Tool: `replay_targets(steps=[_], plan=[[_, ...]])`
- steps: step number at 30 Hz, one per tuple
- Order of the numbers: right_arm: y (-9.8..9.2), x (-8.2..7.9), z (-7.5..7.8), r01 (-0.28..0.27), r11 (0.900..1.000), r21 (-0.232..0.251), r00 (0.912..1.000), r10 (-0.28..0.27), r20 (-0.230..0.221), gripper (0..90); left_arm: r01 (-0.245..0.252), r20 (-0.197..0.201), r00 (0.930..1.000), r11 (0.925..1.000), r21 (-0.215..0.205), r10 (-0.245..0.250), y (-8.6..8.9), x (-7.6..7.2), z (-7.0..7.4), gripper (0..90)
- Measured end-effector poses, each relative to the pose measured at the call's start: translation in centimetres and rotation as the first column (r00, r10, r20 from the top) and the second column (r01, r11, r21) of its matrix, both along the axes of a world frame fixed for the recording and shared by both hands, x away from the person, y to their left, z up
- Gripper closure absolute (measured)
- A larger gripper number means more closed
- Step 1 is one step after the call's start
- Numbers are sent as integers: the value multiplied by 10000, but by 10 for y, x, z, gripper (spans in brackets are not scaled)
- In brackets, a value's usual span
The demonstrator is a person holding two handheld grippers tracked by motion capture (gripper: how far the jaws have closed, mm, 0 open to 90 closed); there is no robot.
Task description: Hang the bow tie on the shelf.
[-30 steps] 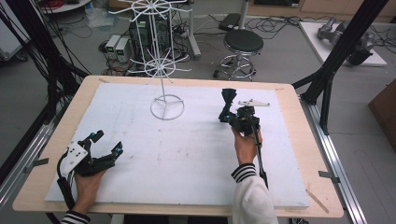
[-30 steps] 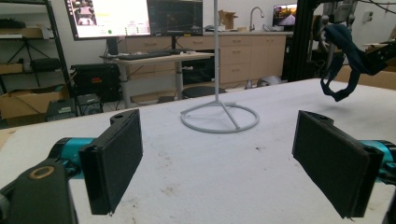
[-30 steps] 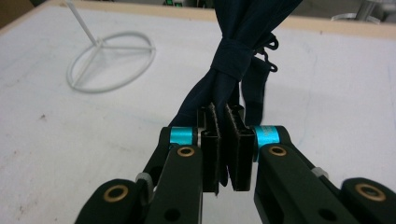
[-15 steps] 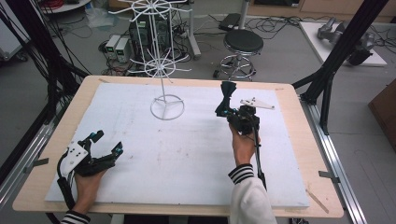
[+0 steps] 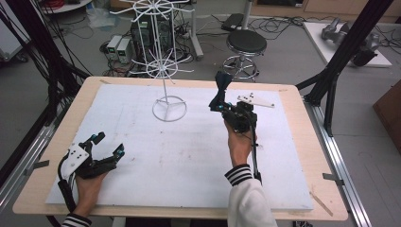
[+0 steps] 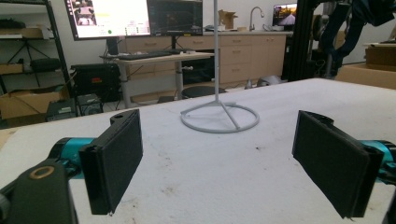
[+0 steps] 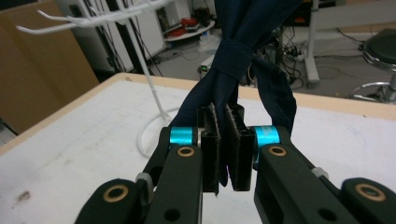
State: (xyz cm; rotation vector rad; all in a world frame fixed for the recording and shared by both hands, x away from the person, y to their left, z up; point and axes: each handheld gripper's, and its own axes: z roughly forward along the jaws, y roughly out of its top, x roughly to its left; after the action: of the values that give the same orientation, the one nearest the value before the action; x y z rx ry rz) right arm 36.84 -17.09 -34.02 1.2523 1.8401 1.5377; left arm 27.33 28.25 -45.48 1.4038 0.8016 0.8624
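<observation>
Right gripper view: knotted navy cloth [image 7: 236, 56] between right tool's [image 7: 225, 144] closed jaws.

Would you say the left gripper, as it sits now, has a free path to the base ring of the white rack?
Probably yes. The left gripper rests open near the table's front left, and only bare white mat lies between it and the rack's base ring. The right gripper holds the dark cloth off to the side.
</observation>
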Motion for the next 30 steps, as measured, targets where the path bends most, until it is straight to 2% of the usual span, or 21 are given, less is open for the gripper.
replay_targets(steps=[9,15,16,19,20,24,30], plan=[[18,-1,14,-341,9994,93,9987,337,381,854,5,13,10000,10000,-12,-5,0,0,0,166],[26,0,19,-644,9979,116,9956,635,691,854,13,-6,10000,10000,-17,-13,0,0,0,166],[28,0,21,-1012,9948,142,9899,992,1017,854,10,9,10000,10000,-13,-10,0,0,0,166],[32,0,24,-1329,9910,157,9802,1291,1504,854,2,-12,10000,10000,-3,-2,0,0,0,166],[32,0,24,-1329,9910,157,9802,1291,1504,854,-1,-6,10000,10000,-13,1,0,0,0,166],[38,1,27,-1665,9859,-161,9664,1664,1961,854,21,-8,10000,10000,-16,-21,0,0,0,166],[47,1,31,-1915,9810,-298,9536,1931,2310,854,19,-7,10000,10000,-10,-19,0,0,0,166]])
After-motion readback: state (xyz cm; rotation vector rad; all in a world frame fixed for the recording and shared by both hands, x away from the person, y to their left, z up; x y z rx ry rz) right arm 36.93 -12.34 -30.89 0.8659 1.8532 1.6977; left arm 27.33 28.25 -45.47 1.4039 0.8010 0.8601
